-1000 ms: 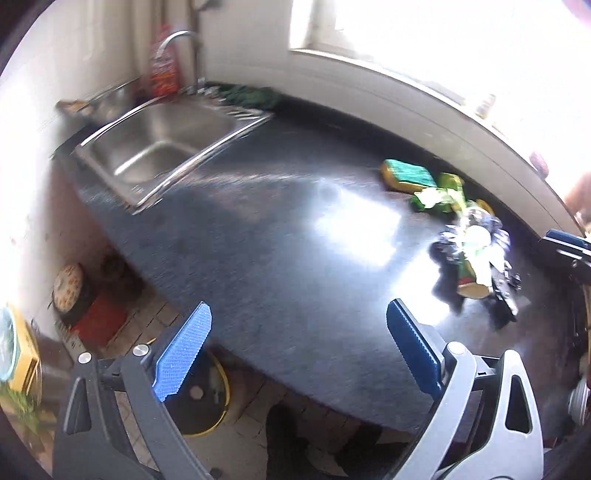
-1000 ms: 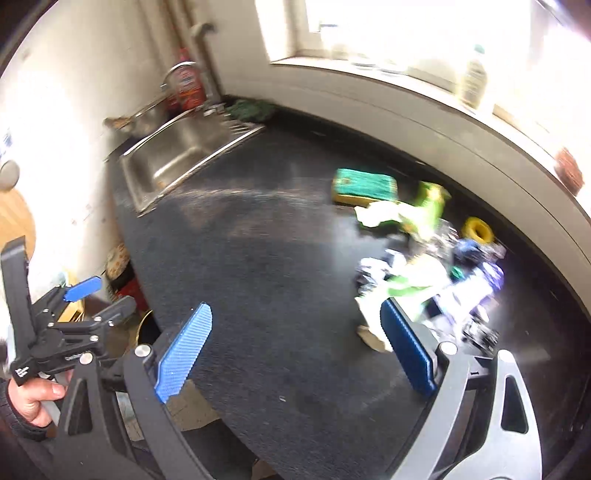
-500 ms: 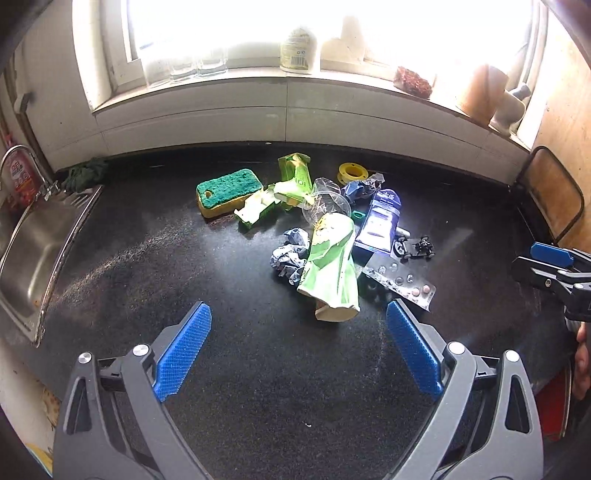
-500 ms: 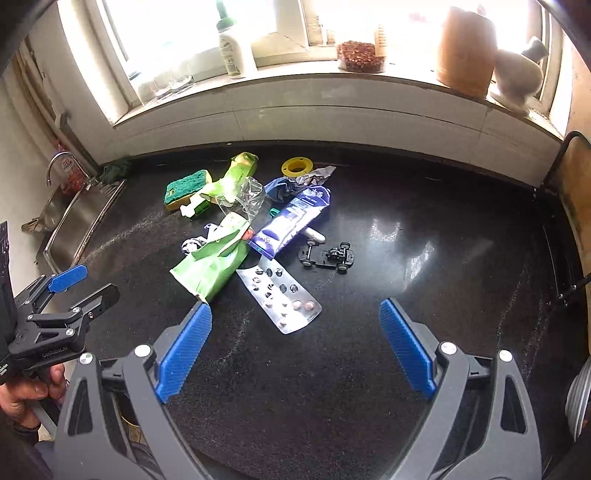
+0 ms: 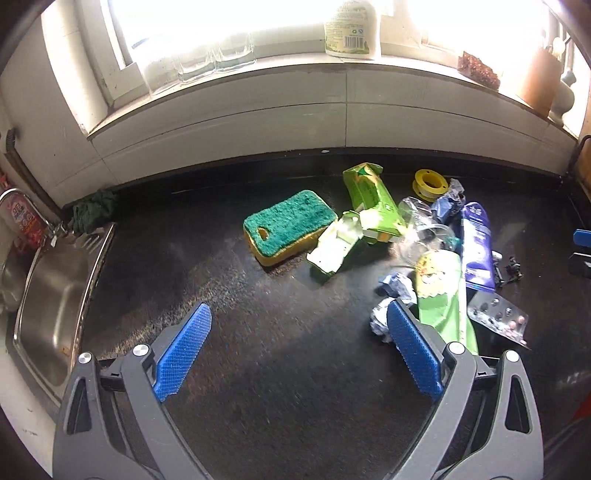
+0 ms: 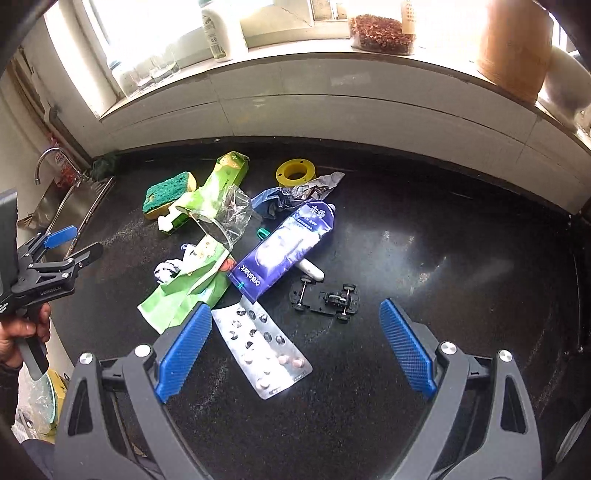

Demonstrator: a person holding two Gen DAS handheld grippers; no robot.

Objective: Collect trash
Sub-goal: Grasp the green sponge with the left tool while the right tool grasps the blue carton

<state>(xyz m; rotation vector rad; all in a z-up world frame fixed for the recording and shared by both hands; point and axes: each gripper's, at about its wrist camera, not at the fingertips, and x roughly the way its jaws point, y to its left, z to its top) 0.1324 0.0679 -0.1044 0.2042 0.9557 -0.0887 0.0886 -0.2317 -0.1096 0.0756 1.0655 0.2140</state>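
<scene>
A heap of trash lies on the black counter (image 5: pixel 280 362): a green carton (image 5: pixel 373 197), a torn carton flap (image 5: pixel 334 245), a green pouch (image 6: pixel 184 291), a blue-purple pouch (image 6: pixel 284 247), a pill blister (image 6: pixel 264 350), crumpled paper (image 5: pixel 384 319), clear plastic (image 6: pixel 225 218), a foil wrapper (image 6: pixel 295 194) and a yellow tape spool (image 6: pixel 295 171). A green and yellow sponge (image 5: pixel 290 225) lies left of the heap. My left gripper (image 5: pixel 299 349) is open above bare counter, short of the sponge. My right gripper (image 6: pixel 295 349) is open, with the blister between its fingers.
A steel sink (image 5: pixel 48 295) with a tap (image 6: pixel 46 162) sits at the left. A small toy car chassis (image 6: pixel 327 297) lies right of the pouches. The window sill holds glasses (image 5: pixel 214 59), a bottle (image 5: pixel 352 31) and a brown pot (image 6: pixel 513 40). A hand (image 6: pixel 18 332) holds the left gripper.
Both views swung from the sink side to face the trash heap, then closed in on it. The left view has shifted left, toward the sponge. Both grippers stayed open.
</scene>
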